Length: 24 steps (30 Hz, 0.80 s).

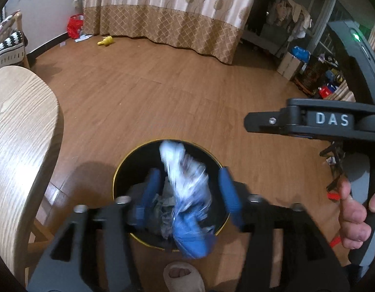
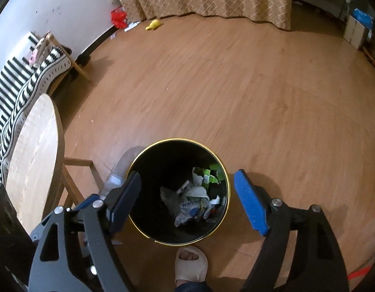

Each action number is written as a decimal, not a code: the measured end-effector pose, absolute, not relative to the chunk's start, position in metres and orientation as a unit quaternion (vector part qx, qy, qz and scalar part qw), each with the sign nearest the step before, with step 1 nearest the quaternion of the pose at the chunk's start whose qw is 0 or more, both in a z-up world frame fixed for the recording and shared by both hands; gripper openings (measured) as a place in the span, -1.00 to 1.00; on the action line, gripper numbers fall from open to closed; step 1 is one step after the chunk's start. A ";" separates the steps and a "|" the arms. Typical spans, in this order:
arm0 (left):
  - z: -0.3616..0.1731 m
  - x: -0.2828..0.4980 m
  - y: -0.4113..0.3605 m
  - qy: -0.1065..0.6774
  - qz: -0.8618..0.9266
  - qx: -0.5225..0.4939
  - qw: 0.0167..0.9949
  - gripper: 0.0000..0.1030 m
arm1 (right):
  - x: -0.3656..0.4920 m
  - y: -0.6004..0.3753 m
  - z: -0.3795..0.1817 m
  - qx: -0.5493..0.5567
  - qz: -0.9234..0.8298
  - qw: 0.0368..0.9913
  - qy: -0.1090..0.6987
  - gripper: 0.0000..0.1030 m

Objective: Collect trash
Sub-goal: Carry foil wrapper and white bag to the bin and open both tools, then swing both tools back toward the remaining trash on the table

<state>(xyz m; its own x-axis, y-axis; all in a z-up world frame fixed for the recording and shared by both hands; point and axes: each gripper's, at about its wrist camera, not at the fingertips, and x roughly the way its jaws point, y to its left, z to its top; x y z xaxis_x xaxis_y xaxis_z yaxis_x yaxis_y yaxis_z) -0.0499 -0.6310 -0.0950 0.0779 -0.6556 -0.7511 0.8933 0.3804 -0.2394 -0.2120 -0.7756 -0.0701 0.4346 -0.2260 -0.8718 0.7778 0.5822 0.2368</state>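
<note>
A black bin with a gold rim [image 1: 116, 177] stands on the wooden floor. My left gripper [image 1: 191, 192] hangs over it, its blue pads [image 1: 152, 187] wide apart. A blurred white and blue wrapper [image 1: 187, 189] is between them over the bin's mouth, touching neither pad. In the right wrist view my right gripper [image 2: 187, 202] is open above the same bin [image 2: 163, 142], with nothing between its fingers. Crumpled wrappers [image 2: 194, 199] and a green carton [image 2: 209, 175] lie at the bottom. The right tool's black body marked DAS [image 1: 331, 119] shows at the right, held by a hand [image 1: 355, 216].
A round wooden table [image 2: 34, 150] stands left of the bin, with a clear plastic bottle [image 2: 116, 170] on the floor between them. A foot in a pale slipper [image 2: 191, 260] is just in front of the bin. A yellow toy [image 1: 105, 41] and a red bag [image 1: 74, 25] lie by the curtain.
</note>
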 end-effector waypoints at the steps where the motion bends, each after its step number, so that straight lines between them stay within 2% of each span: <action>1: -0.094 -0.049 -0.631 0.413 -0.539 0.141 0.720 0.19 | -0.214 -0.776 -0.069 0.326 -0.322 0.783 0.421 0.50; 7: -0.083 -0.051 -0.624 0.404 -0.542 0.132 0.725 0.39 | -0.212 -0.770 -0.059 0.325 -0.324 0.788 0.410 0.50; 12: -0.057 -0.038 -0.579 0.380 -0.520 0.123 0.755 0.75 | -0.193 -0.748 -0.048 0.302 -0.311 0.802 0.411 0.51; 19: -0.013 0.011 -0.472 0.363 -0.437 0.090 0.818 0.87 | -0.139 -0.680 -0.015 0.254 -0.268 0.842 0.394 0.75; 24: 0.009 0.052 -0.366 0.347 -0.335 0.091 0.871 0.87 | -0.080 -0.607 0.004 0.210 -0.214 0.868 0.396 0.81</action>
